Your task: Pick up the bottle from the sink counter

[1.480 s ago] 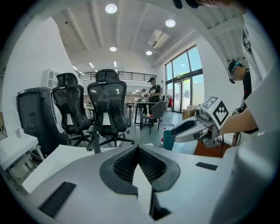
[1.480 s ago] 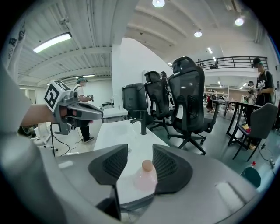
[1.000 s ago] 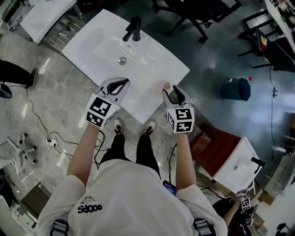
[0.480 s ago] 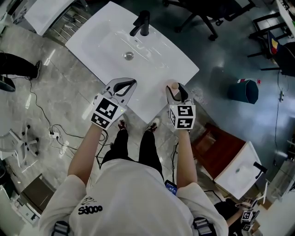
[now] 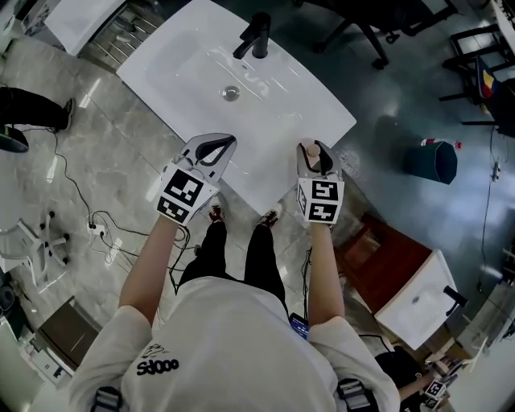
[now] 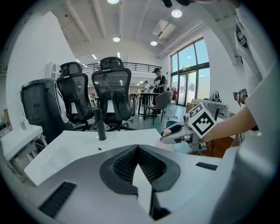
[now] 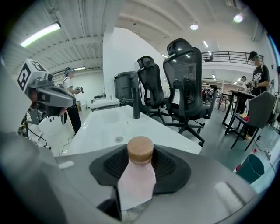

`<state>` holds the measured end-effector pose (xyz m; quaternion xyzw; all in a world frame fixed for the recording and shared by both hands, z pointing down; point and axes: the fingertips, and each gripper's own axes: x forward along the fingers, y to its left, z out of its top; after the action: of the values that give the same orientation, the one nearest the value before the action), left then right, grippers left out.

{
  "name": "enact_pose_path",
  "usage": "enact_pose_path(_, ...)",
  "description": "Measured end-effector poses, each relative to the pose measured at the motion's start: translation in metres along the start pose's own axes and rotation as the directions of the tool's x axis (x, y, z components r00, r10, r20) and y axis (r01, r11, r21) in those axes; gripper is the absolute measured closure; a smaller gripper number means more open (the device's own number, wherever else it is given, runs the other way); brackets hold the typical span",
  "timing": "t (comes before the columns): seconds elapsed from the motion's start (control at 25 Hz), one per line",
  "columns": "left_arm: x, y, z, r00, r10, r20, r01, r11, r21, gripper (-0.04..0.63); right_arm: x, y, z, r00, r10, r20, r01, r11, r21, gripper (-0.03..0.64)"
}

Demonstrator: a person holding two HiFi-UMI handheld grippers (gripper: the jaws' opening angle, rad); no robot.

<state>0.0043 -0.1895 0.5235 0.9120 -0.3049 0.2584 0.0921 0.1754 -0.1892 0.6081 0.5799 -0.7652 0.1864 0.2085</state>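
Note:
A pale pink bottle [image 7: 136,179] with a tan cap stands at the front right corner of the white sink counter [image 5: 201,80]. In the head view only its cap [image 5: 306,149] shows. My right gripper [image 7: 140,161] has the bottle between its jaws, which are closing, and the pads touch its sides. From above, the right gripper [image 5: 311,158] sits over that corner. My left gripper [image 5: 225,140] hovers shut and empty above the counter's front edge, well left of the bottle. The left gripper view shows its jaws [image 6: 138,148] meeting over the basin, with the bottle's cap [image 6: 166,131] at the right.
A black faucet [image 5: 259,32] stands at the back of the sink, and the drain [image 5: 231,93] is in the basin. Office chairs [image 5: 354,24] stand beyond it. A teal bin [image 5: 430,157] and a second small sink [image 5: 414,294] are on the right. Cables [image 5: 88,233] lie on the floor.
The right gripper has moved forward, so the bottle's cap now sits between its jaws instead of ahead of them. The left gripper has hardly moved.

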Motion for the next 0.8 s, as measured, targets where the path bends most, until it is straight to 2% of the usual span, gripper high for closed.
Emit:
enact_pose_path(0.32,0.000,0.001,-0.006,1.000,-0.011,-0.003,0.011,1.000,-0.010,0.591,0.007,0.000,-0.001,0.999,-0.036,-0.010,0.036,0.999,-0.037,0.465)
enact_pose_path(0.8,0.000,-0.006,-0.016,1.000,-0.025,-0.019,0.025,1.000,-0.017,0.591,0.008,-0.001,0.004,0.999,-0.034,0.028,0.036,0.997,-0.067,0.476)
